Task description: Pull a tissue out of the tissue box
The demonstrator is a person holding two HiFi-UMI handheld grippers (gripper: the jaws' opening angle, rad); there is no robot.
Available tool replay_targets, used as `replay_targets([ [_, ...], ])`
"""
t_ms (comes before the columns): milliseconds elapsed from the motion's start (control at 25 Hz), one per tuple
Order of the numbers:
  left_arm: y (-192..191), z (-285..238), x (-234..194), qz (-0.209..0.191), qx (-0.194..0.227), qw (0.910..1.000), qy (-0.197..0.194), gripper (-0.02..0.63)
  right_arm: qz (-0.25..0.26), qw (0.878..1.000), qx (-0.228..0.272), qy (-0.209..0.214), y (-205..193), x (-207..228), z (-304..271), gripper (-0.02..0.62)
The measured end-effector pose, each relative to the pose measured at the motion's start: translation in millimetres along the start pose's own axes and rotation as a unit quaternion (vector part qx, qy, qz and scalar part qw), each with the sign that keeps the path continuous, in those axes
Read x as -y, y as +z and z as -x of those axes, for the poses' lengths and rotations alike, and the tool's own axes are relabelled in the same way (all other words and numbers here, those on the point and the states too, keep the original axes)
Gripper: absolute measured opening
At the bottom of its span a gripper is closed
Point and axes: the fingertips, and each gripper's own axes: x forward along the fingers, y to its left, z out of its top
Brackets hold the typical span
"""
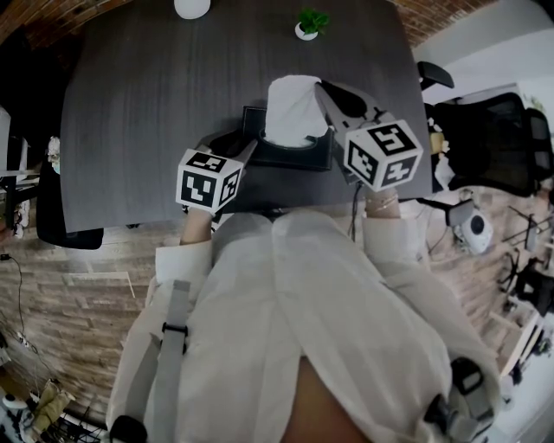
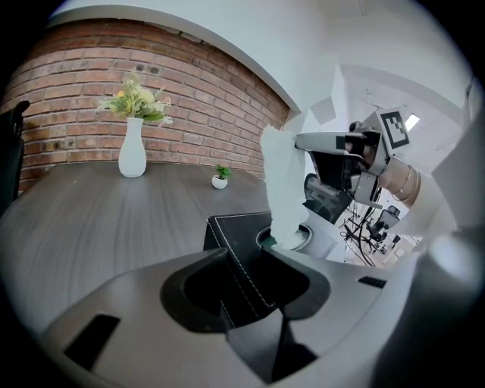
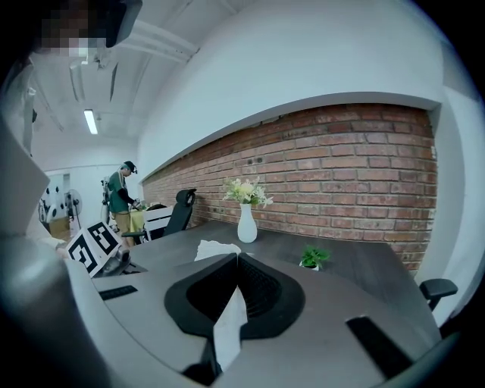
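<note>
Count: two grippers, one tissue box, one raised tissue, one vase, one potted plant.

Left gripper (image 1: pixel 241 147), at 9 o'clock of the tissue box (image 1: pixel 290 149): fingers set wide, clamped across its near corner. Box sits mid-tabletop (image 1: pixel 130 112), by the near edge.

Tissue (image 1: pixel 294 108) stands up out of the box. Right gripper (image 1: pixel 322 88), at its 3 o'clock: fingers closed on it.

Vase (image 2: pixel 132 151): flowers visible only in the gripper views. Potted plant (image 1: pixel 310 23) at 12 o'clock.

Only the right gripper view shows a standing person (image 3: pixel 120 198), at 9 o'clock.

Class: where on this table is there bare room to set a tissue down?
Bare: the dark wooden table's left stretch, between white vase and black tissue box. Crowded: near edge, around the box, left gripper and right gripper.
</note>
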Motion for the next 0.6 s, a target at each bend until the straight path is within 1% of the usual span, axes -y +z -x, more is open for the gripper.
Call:
replay_targets([
  [200, 0, 1, -1, 0.002, 0.003, 1.0000, 0.003, 0.140, -0.006, 1.000, 0.013, -0.009, 7, 4, 2, 0.008],
  [480, 1, 0, 0, 0.011, -0.007, 0.9999, -0.006, 0.140, -0.014, 0.999, 0.033, -0.019, 13, 10, 8, 0.008],
  [600, 4, 0, -2, 0.013, -0.003, 0.9999, -0.009, 0.140, -0.019, 0.999, 0.045, -0.021, 17, 12, 12, 0.008],
])
